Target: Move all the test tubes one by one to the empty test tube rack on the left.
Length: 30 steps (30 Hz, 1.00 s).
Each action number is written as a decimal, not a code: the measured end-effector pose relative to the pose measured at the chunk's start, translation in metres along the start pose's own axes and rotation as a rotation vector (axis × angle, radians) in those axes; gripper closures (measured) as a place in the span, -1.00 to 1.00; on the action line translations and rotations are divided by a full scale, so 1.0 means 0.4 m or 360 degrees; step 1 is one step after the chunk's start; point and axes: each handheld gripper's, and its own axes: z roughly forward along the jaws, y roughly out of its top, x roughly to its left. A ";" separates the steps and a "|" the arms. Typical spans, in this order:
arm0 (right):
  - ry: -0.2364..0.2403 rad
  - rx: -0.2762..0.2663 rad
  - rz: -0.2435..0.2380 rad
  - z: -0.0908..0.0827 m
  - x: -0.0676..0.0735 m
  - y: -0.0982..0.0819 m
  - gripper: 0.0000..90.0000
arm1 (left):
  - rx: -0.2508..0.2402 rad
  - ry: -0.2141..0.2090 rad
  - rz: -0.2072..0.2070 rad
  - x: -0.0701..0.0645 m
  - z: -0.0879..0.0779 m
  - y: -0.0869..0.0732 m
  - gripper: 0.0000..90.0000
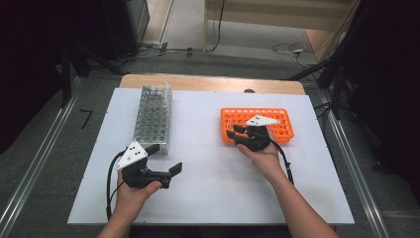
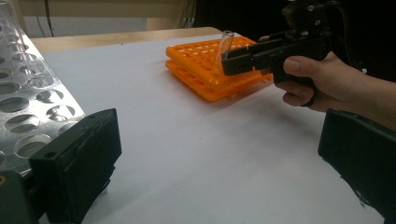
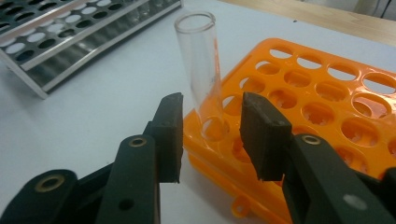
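Note:
A clear empty test tube (image 3: 198,60) stands tilted in a near-corner hole of the orange plastic rack (image 3: 327,107), and it also shows in the left gripper view (image 2: 224,46). My right gripper (image 3: 210,135) is open, with its jaws apart just in front of the tube's lower part and nothing clamped. From above, the right gripper (image 1: 234,131) sits at the left end of the orange rack (image 1: 285,129). My left gripper (image 1: 166,157) is open and empty, low over the white board beside the near end of the metal rack (image 1: 152,116).
The metal rack (image 2: 28,102) has several rows of round holes, and the ones in view look empty. Both racks rest on a white board (image 1: 213,188) laid over a wooden table (image 1: 213,83). Cables and dark stands lie on the floor around it.

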 end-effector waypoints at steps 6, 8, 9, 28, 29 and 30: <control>-0.0071 -0.0055 -0.0049 0.010 0.005 -0.002 0.47 | 0.0000 -0.0002 -0.0012 0.002 0.004 -0.001 -1.00; -0.0073 -0.0044 -0.0059 0.016 0.006 -0.002 0.47 | 0.0003 0.0003 -0.0011 0.002 0.003 -0.001 -1.00; -0.0074 -0.0032 -0.0057 0.020 0.007 -0.003 0.47 | 0.0002 0.0003 -0.0011 0.002 0.003 0.000 -1.00; -0.0092 -0.0118 -0.0066 0.004 0.014 0.017 0.64 | 0.0005 -0.0002 -0.0003 0.000 0.005 0.000 -1.00; -0.0086 -0.0130 -0.0065 -0.003 0.015 0.021 0.64 | 0.0005 -0.0003 -0.0002 -0.001 0.006 0.000 -1.00; -0.0078 -0.0142 -0.0058 -0.010 0.015 0.024 0.64 | 0.0008 -0.0007 -0.0001 -0.001 0.006 0.001 -1.00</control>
